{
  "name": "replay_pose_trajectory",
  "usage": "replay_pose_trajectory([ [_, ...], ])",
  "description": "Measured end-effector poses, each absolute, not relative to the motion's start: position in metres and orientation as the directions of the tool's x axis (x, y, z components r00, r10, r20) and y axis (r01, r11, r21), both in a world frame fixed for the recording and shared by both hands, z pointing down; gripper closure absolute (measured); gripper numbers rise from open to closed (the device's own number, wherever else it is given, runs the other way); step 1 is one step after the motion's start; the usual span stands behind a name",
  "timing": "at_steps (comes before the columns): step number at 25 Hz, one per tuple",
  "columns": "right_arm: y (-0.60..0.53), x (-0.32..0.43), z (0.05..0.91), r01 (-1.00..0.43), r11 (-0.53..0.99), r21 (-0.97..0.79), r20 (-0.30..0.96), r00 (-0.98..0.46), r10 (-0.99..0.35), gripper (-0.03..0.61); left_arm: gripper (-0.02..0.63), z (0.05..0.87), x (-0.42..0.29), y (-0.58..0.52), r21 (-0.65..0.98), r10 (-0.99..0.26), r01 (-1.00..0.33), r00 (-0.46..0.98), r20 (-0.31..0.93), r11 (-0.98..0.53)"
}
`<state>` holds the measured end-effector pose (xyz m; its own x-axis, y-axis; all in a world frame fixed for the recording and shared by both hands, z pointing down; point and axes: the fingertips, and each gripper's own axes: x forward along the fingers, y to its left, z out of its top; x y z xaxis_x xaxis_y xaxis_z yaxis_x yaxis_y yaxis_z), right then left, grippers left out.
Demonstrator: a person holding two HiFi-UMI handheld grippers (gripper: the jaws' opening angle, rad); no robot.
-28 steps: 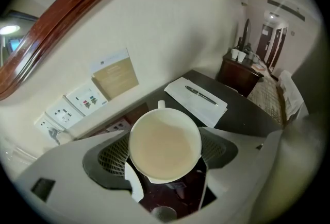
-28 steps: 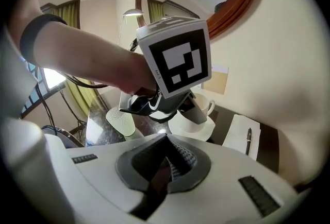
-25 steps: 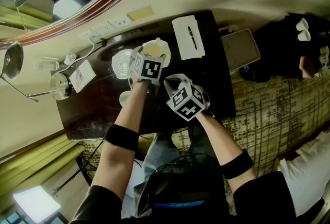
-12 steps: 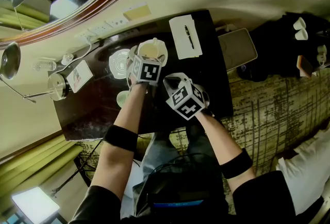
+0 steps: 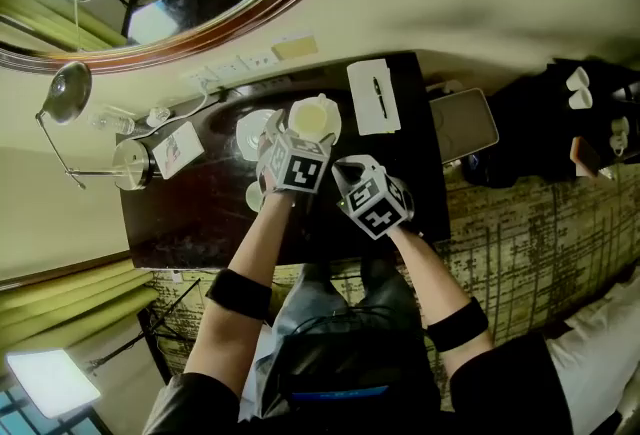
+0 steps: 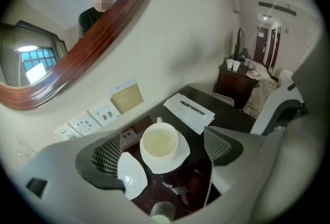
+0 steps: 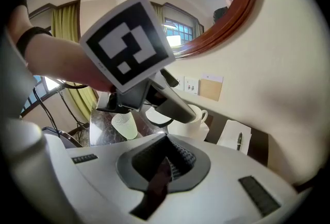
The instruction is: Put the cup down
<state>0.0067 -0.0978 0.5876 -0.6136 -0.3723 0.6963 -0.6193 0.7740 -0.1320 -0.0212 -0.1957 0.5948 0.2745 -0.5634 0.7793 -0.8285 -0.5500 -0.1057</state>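
Evidently the left gripper (image 6: 162,147) had just been opening: its jaws stood spread wide and had lifted clear of the cup (image 5: 312,115), which sat upright on its saucer (image 6: 157,167) on the dark table (image 5: 200,223). The set-down looked complete. The right gripper (image 7: 165,164) was pressed shut and empty.

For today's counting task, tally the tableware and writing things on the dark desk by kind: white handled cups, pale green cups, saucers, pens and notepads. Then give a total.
white handled cup: 1
pale green cup: 1
saucer under the cup and empty saucer: 2
pen: 1
notepad: 1
Total: 6
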Motion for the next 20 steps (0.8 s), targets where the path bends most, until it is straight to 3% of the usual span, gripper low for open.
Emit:
replay_pose_trajectory([
  [2,-0.097,0.009,0.577,-0.620,0.775,-0.120,0.692,-0.612,-0.383,0.578,0.136,0.574,-0.021,-0.184,-0.108,-0.581,-0.825,0.291,0.760,-0.555],
  [8,-0.084,0.015,0.553,-0.633,0.768,-0.094,0.688,-0.599,-0.409,0.578,0.302,0.529,-0.034,-0.141,-0.108,-0.624,-0.822,0.331,0.708,-0.559],
  [13,-0.071,0.016,0.541,-0.630,0.773,-0.077,0.677,-0.602,-0.424,0.578,0.494,0.500,-0.049,-0.106,-0.093,-0.678,-0.844,0.353,0.645,-0.528],
  [15,-0.068,0.015,0.536,-0.628,0.775,-0.070,0.673,-0.603,-0.429,0.578,0.598,0.495,-0.058,-0.093,-0.100,-0.702,-0.855,0.344,0.623,-0.508],
  [20,-0.061,0.008,0.527,-0.632,0.771,-0.074,0.655,-0.614,-0.440,0.578,0.614,0.489,-0.079,-0.060,-0.039,-0.723,-0.882,0.359,0.590,-0.470],
])
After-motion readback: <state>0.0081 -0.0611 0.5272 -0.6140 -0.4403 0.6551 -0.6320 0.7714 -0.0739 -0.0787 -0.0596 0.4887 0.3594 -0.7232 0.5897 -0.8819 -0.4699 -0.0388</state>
